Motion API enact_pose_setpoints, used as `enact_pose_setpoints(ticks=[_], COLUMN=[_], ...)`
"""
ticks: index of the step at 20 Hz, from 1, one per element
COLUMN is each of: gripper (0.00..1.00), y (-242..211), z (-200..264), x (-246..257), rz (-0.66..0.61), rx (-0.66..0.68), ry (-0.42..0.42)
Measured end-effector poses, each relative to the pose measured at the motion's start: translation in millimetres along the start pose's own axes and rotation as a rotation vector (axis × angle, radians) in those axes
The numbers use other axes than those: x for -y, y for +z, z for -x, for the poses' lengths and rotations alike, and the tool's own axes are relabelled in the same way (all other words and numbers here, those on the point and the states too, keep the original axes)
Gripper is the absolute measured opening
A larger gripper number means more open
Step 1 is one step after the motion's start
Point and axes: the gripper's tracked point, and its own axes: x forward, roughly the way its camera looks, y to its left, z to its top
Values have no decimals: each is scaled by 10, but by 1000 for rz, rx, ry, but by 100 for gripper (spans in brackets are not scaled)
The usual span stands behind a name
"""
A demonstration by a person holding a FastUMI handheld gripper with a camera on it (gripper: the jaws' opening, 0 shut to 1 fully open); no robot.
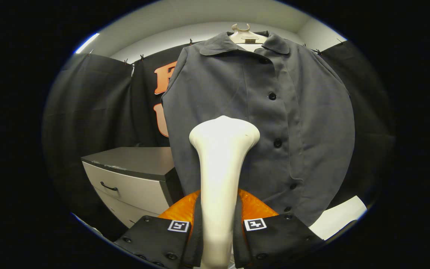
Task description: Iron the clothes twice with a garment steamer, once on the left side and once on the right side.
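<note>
Claw (218, 224) clenched on the white garment steamer (220, 160), both fingers pressed to its handle. Steamer head upright, just in front of the grey buttoned shirt (274, 123) on a hanger (245, 35). Drawer cabinet (133, 179) beside the shirt's lower edge.

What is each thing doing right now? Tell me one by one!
Garment steamer: upright between the fingers, gripped on both sides, head toward the shirt.
Gripper: shut on the steamer's handle.
Shirt: hanging, buttoned down the front, collar folded down.
Hanger: inside the shirt's collar, holding it up.
Drawer cabinet: drawers closed, beside the shirt.
</note>
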Motion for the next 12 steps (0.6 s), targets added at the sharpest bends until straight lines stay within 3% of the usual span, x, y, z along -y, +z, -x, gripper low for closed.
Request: enact_pose_setpoints(ticks=[12], gripper=[40], y=[-575], z=[141], x=[94], rz=[-8], rx=[-85], ry=[-33])
